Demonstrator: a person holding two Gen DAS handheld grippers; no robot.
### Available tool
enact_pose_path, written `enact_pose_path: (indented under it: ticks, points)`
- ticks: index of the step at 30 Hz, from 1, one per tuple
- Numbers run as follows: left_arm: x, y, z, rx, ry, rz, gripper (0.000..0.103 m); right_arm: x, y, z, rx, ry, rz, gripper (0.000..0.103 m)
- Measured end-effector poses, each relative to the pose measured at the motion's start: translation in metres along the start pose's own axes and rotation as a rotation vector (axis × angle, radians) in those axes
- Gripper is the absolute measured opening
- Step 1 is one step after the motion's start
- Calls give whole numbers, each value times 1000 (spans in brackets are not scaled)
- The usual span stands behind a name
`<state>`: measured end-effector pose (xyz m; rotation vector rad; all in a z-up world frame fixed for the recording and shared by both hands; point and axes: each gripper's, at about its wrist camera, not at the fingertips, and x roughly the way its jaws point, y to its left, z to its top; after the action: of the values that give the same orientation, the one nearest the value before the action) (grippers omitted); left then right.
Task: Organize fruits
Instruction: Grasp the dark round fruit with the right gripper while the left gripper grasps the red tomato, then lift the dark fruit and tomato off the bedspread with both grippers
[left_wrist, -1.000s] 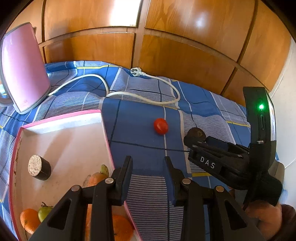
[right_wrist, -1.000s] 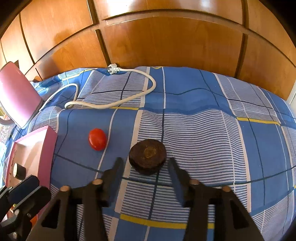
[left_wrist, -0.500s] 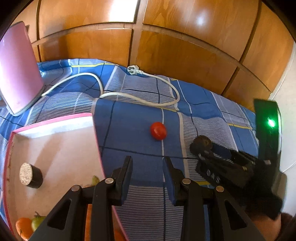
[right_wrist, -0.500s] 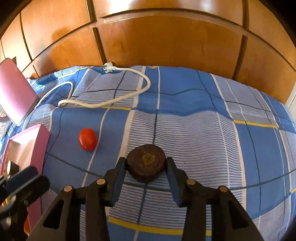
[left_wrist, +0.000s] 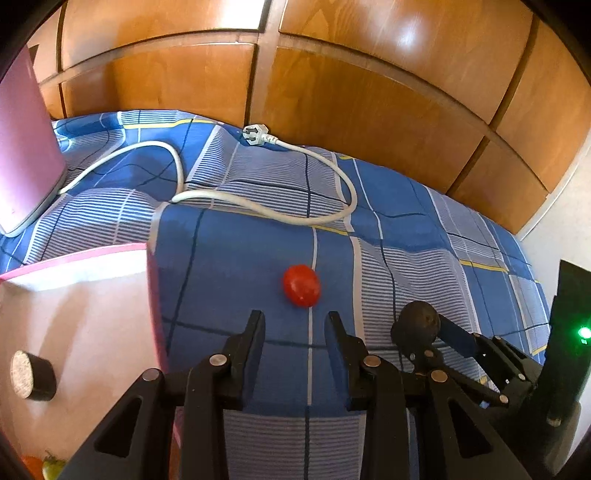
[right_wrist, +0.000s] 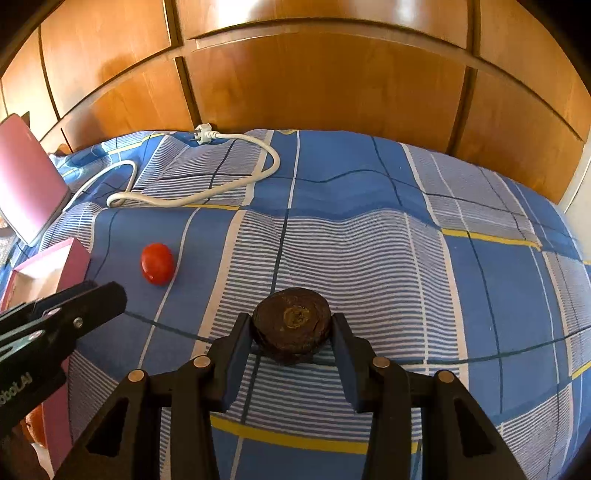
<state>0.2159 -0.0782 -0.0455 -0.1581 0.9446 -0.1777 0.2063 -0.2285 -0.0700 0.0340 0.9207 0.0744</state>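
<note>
A dark brown round fruit (right_wrist: 291, 320) rests on the blue checked cloth, and my right gripper (right_wrist: 291, 322) is shut on it, a pad pressed to each side. The left wrist view shows that fruit (left_wrist: 419, 322) at the right, in the right gripper's fingertips. A red tomato (left_wrist: 301, 285) lies on the cloth just ahead of my left gripper (left_wrist: 294, 332), slightly right of its line. The left gripper's jaws stand a little apart with nothing between them. The tomato (right_wrist: 157, 263) lies left of the held fruit, beyond the left gripper's fingertip (right_wrist: 99, 297).
A pink-rimmed tray (left_wrist: 74, 254) at the left holds a dark cork-topped cylinder (left_wrist: 31, 374), an orange (left_wrist: 31, 465) and a green fruit (left_wrist: 51, 468). A white cable with its plug (left_wrist: 258, 210) loops across the far cloth. A pink appliance (left_wrist: 26, 147) stands far left; wooden panels (left_wrist: 332, 92) close the back.
My right gripper's jaws have closed on the dark fruit. My left gripper has moved right, away from the tray and closer to the tomato.
</note>
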Motion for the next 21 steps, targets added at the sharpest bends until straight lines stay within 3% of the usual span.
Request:
enact_pose_path:
  ticks: [16, 21]
  points:
    - [36, -5, 20, -39, 18, 8, 34, 15, -8, 15, -9, -40, -25, 44]
    - [46, 1, 21, -63, 33, -7, 27, 16, -9, 16, -2, -43, -20, 44]
